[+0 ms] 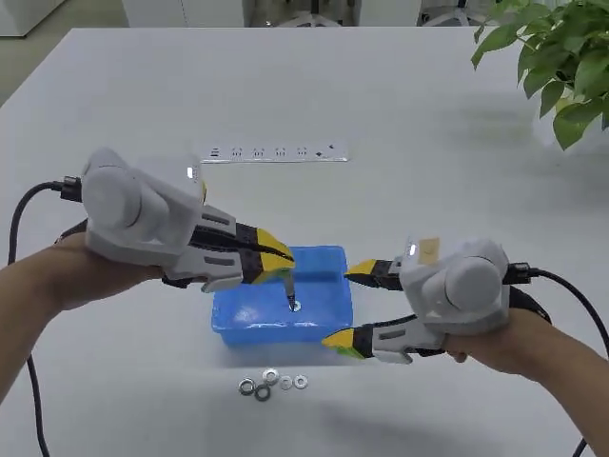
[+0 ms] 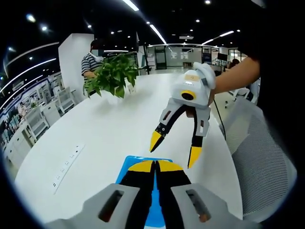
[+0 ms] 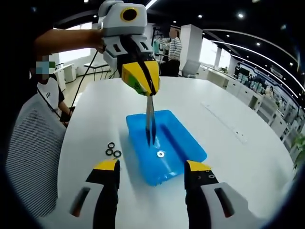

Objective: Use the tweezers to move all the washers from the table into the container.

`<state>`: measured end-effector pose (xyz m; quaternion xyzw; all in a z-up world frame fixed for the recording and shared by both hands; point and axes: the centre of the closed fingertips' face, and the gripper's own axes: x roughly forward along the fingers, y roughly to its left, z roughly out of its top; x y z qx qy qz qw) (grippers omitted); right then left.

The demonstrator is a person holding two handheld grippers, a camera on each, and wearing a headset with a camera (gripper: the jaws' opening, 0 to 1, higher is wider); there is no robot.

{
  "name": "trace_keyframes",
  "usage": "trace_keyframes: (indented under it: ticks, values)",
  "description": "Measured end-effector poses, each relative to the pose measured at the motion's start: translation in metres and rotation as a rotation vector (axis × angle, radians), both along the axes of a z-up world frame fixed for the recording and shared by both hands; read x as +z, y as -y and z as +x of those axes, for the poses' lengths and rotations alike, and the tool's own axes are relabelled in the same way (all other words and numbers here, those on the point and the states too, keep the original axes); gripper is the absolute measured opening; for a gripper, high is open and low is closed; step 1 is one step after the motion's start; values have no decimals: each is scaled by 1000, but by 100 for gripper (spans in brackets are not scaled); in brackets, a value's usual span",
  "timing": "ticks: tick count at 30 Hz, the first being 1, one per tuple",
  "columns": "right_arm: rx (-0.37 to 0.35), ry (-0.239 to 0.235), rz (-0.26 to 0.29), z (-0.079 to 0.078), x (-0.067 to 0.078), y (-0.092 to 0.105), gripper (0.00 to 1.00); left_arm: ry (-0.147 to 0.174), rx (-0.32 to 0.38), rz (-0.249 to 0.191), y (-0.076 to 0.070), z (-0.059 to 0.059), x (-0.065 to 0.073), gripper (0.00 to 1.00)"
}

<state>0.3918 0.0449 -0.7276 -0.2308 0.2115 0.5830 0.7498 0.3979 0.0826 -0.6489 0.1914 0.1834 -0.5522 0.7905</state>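
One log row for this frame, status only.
left gripper: shut on tweezers, tips over container | right gripper: open, beside container | one washer in container | washers: cluster on table

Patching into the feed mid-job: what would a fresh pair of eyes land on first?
The bright blue container at the near middle of the table stands out first. The left gripper clamps tweezers point-down over it, and one washer lies inside near their tips. Next come the small cluster of washers on the table in front of the container, and the right gripper, open beside its right end.
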Motion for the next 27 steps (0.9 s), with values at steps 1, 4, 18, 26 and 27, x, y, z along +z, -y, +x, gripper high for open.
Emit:
trace_keyframes:
  ticks: [1,4,18,26,27]
  values:
    - [-13,1,1,-1,1,3,59,0,0,0,0,-1,1,5]
    - [-33,-10,9,-3,2,7,64,5,-3,0,1,-3,4,5]
    - [-119,-28,64,-14,6,18,100,14,-15,8,2,-9,13,5]
    - [-118,-27,60,-19,5,19,100,18,-30,0,5,-16,23,5]
    - [-116,-26,64,-20,6,19,100,19,-32,-1,6,-17,25,5]
